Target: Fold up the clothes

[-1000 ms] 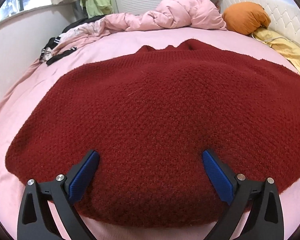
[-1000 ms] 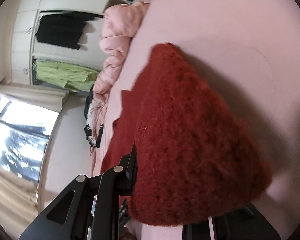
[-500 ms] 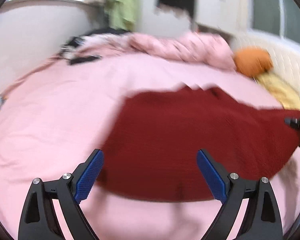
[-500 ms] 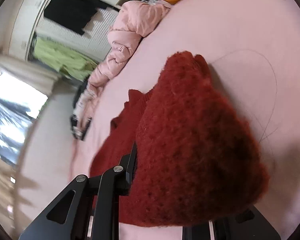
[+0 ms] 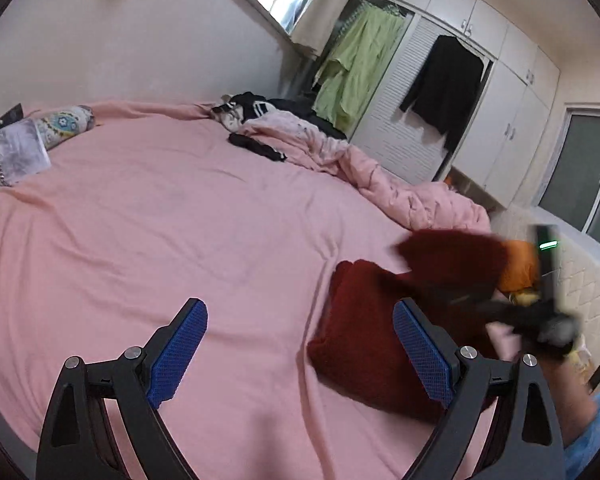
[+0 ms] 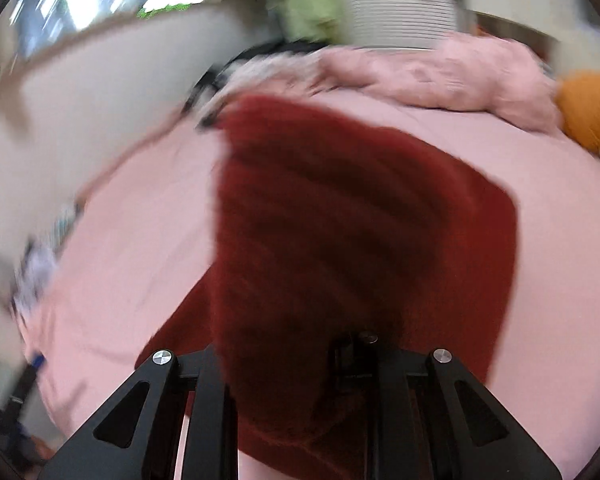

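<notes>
Here the left gripper [image 5: 300, 354] hovers over the pink bed [image 5: 180, 220], jaws spread wide, holding nothing. The right gripper [image 6: 284, 364] is clenched on a fold of the red sweater [image 6: 340, 220], lifting it above the bed.

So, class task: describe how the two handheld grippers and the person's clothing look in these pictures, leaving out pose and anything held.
The left gripper has black angular fingers with triangular cut-outs, silver round screws and textured blue pads. The right gripper has the same black frame and silver screws; its pads are hidden. Seen from the left wrist it is a blurred black body with a small green light. A light blue sleeve shows at the edge.
</notes>
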`<state>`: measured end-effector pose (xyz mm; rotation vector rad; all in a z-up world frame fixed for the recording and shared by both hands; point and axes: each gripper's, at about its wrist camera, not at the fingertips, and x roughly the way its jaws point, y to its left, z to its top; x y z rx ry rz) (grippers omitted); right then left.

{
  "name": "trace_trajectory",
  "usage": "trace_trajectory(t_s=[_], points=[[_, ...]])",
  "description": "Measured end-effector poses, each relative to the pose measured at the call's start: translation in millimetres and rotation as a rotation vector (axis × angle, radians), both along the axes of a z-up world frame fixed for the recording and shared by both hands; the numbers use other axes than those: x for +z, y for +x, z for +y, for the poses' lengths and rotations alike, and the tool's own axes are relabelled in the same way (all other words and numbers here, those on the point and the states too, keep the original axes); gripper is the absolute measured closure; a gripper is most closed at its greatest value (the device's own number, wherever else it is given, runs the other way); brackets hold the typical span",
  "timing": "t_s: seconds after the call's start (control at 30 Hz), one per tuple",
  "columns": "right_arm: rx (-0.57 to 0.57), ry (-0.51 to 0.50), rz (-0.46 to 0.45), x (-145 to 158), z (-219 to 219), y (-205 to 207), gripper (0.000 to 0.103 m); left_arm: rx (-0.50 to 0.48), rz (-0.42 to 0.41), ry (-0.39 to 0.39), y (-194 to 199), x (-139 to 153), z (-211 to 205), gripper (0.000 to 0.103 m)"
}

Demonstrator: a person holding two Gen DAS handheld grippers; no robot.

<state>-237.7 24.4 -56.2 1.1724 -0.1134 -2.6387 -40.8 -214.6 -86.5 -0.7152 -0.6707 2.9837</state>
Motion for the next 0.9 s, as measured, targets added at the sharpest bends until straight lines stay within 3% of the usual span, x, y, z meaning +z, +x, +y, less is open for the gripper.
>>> trace_trajectory(t_s=[0.1,0.17,0.2,0.27,0.3,0.4,0.5,0.57,0.7,0.73,0.83,0.87,0.9], points=[[0.109,0.109,-0.111,-49,-57,-10,0.079,-0.007,-0.015,0.003,-6,-5,2,0.009],[0.129,0.153,-0.053,-57,-70,1,0.072,-0.011,-0.024,0.013,-10,-6,2,0.009],[0.139,0.175,-0.023,-62,-77,7,0.063,-0.013,-0.023,0.017,-8,-7,0,0.009],[0.183,0.122,-0.03,-59,-75,15,0.039,-0.016,-0.014,0.023,-5,-7,-2,0.009],[0.234,0.073,-0.047,-54,-72,14,0.027,-0.018,-0.009,0.026,-3,-6,-2,0.009],[0.323,-0.106,-0.106,-39,-52,22,0.026,-0.022,-0.004,0.038,-2,-7,-4,0.009],[0.299,-0.351,-0.169,-41,-9,56,0.026,-0.048,-0.014,0.063,-5,-8,-5,0.009],[0.234,-0.561,-0.221,-48,26,71,0.026,-0.138,-0.047,0.148,-14,-13,-3,0.009],[0.07,-1.083,-0.404,-101,95,99,0.026,-0.304,-0.133,0.357,-42,-28,11,0.009],[0.013,-1.15,-0.445,-113,108,102,0.026,-0.311,-0.154,0.39,-52,-32,17,0.009],[-0.138,-1.207,-0.415,-136,138,108,0.026,-0.31,-0.204,0.462,-77,-41,33,0.011],[-0.159,-1.239,-0.378,-136,145,106,0.026,-0.307,-0.219,0.481,-84,-43,38,0.015],[-0.179,-1.288,-0.341,-136,151,105,0.026,-0.305,-0.225,0.486,-89,-44,41,0.029]])
